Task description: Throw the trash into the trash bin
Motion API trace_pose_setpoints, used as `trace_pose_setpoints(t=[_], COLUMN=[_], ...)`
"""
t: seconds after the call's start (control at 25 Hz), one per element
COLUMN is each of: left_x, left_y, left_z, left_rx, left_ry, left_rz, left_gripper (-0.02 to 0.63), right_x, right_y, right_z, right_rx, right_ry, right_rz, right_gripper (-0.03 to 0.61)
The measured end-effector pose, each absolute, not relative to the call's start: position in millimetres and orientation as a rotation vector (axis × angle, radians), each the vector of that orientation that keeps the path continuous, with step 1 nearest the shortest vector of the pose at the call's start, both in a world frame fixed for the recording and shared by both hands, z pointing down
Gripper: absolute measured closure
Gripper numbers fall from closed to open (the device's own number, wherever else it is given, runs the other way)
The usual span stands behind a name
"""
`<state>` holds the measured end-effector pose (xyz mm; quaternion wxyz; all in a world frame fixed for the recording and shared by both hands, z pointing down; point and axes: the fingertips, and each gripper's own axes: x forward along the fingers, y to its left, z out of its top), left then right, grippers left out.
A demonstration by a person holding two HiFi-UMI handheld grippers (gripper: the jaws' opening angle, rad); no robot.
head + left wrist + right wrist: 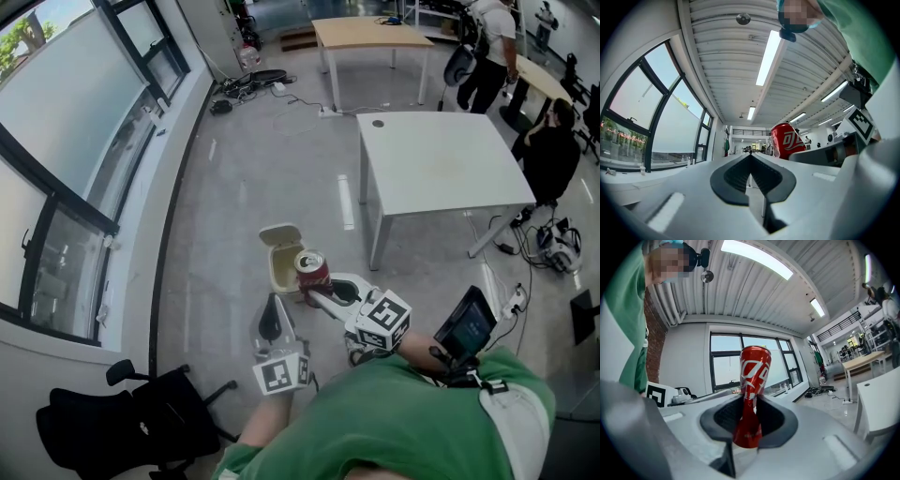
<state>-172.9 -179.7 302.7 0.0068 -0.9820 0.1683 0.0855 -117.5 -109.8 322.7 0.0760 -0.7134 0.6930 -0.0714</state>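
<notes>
A red drink can (312,270) stands upright between the jaws of my right gripper (310,291), which is shut on its dented lower part. In the right gripper view the can (754,376) rises out of the gripper (749,401) and both pads press its sides. A small beige trash bin (279,265) stands on the floor with its lid swung open, just left of and beyond the can. My left gripper (274,300) hangs a little nearer than the bin, shut with nothing in it. In the left gripper view the gripper (750,157) shows its pads meeting, with the can (787,140) to the right.
A white table (441,169) stands to the right and a wooden table (375,33) farther back. A black office chair (112,422) is at lower left beside the window wall. Cables (272,89) lie on the floor at the back. People (492,47) are at the far right.
</notes>
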Motion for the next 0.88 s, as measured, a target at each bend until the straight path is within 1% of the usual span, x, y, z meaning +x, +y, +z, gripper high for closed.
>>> trace_pose_setpoints(t=[0.48,0.88], left_x=[-95.6,-68.3], left_y=[-211.5,-239.9], left_z=[312.7,322.5], left_rx=[-3.075,-3.060], left_ry=[0.512,0.612], left_rz=[0.221,0.166], left_gripper=[0.609,0.609], right_x=[-40.2,-1.1], right_y=[-137.7,-166.6], right_z=[337.4,351.2], right_rx=[-2.149,-2.109], right_ry=[2.039,2.066], right_rz=[-0.255,-0.319], right_gripper=[0.488,0.488])
